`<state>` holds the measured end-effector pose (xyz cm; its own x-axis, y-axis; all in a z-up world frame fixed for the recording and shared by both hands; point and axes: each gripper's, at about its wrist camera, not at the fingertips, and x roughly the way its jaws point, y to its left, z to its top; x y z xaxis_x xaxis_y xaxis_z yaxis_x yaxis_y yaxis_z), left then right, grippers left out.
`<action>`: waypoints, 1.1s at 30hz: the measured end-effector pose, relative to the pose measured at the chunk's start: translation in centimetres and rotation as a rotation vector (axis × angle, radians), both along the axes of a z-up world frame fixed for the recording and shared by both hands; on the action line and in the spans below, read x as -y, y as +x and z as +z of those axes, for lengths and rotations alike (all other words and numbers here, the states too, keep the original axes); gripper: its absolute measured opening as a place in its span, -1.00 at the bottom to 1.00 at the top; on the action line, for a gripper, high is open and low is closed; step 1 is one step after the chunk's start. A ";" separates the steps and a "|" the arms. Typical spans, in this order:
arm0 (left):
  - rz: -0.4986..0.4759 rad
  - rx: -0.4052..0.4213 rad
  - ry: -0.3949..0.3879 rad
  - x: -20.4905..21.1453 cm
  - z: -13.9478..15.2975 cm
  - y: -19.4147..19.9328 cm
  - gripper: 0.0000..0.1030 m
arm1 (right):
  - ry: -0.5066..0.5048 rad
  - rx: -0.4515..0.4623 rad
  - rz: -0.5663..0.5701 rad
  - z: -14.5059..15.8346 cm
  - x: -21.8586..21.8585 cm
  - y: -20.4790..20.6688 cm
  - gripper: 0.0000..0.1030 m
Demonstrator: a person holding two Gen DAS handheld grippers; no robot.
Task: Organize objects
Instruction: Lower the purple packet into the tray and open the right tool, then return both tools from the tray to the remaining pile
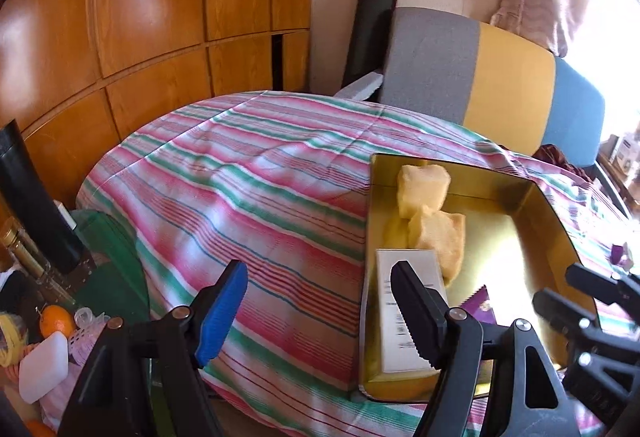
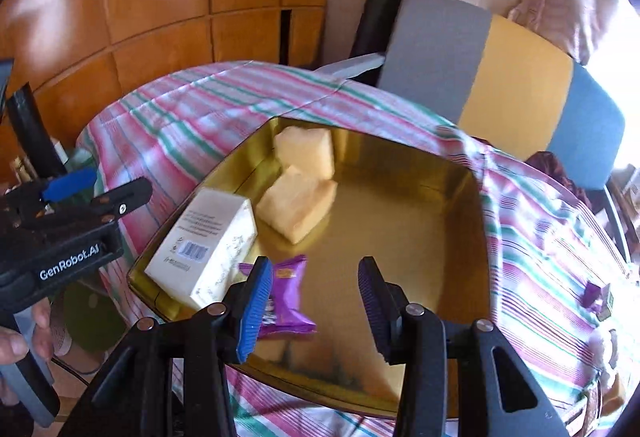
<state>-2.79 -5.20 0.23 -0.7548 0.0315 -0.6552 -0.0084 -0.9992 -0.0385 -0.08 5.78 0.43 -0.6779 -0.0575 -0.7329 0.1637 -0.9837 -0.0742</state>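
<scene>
A gold tin tray (image 1: 460, 165) (image 2: 400, 157) sits on a striped cloth. In it lie two pale yellow blocks (image 1: 424, 189) (image 2: 296, 203), a white box (image 1: 390, 341) (image 2: 204, 237) and a purple packet (image 1: 482, 303) (image 2: 286, 297). My right gripper (image 2: 314, 309) (image 1: 560, 289) hangs open above the tin's near end. The packet lies flat on the tin floor, partly behind its blue left pad and not pressed by either pad. My left gripper (image 1: 320, 313) (image 2: 100, 185) is open and empty at the tin's left edge, its right finger in front of the white box.
A second purple packet (image 2: 596, 295) (image 1: 618, 251) lies on the cloth right of the tin. A grey, yellow and blue chair back (image 1: 508, 77) stands behind the table. At the left are an orange (image 1: 56, 319), a white block (image 1: 44, 365) and a green glass surface. A person's hand (image 2: 16, 341) holds the left gripper.
</scene>
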 end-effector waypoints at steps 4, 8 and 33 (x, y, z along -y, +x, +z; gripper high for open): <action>-0.042 -0.005 -0.004 -1.5 0.4 0.3 0.45 | -0.008 -0.011 -0.060 0.8 -2.2 0.6 -0.12; -0.094 -0.012 -0.015 -3.5 0.8 0.4 0.45 | -0.009 -0.029 -0.122 1.4 -4.7 1.4 -0.12; -0.852 -0.105 -0.083 -28.9 3.3 3.6 0.52 | -0.042 -0.008 -0.837 2.3 -35.5 15.3 -0.11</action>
